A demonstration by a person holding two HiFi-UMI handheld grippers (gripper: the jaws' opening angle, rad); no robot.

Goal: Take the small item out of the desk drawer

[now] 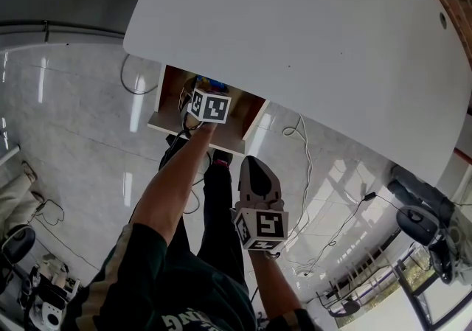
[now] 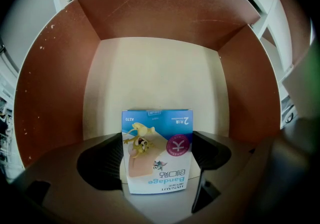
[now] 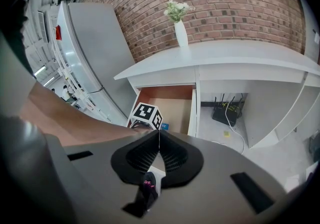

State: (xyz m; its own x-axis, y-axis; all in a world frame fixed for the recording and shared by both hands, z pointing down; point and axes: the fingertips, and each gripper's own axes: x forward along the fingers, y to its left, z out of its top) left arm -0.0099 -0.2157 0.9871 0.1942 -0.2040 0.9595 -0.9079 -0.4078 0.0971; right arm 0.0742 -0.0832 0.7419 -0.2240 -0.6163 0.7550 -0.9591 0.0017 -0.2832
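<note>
Two-handed, working at the open drawer under the white desk. Clamping the left gripper on a small bandage box, one of its fingers pressing on each narrow side. Holding that box upright between the pads, printed face turned back toward the gripper body and reading upside down, its far edge level with the fingertips. Hanging over the pale drawer floor, with brown side walls left and right of the fingers and the brown back wall well beyond the tips. Leaving it unclear whether the box is touching the floor.

Holding the right gripper outside the drawer, its ribbed fingers pressed together with nothing between them. Pointing toward the drawer, with the left gripper's marker cube just beyond the fingertips and a blue corner of the bandage box beside that cube. Showing, far beyond the tips, the desk top, a white vase of flowers and a brick wall. Showing, right of the tips and under the desk, a black router on the floor. Looking down from the head view, placing the right gripper just short of the drawer front and the left gripper inside it.
</note>
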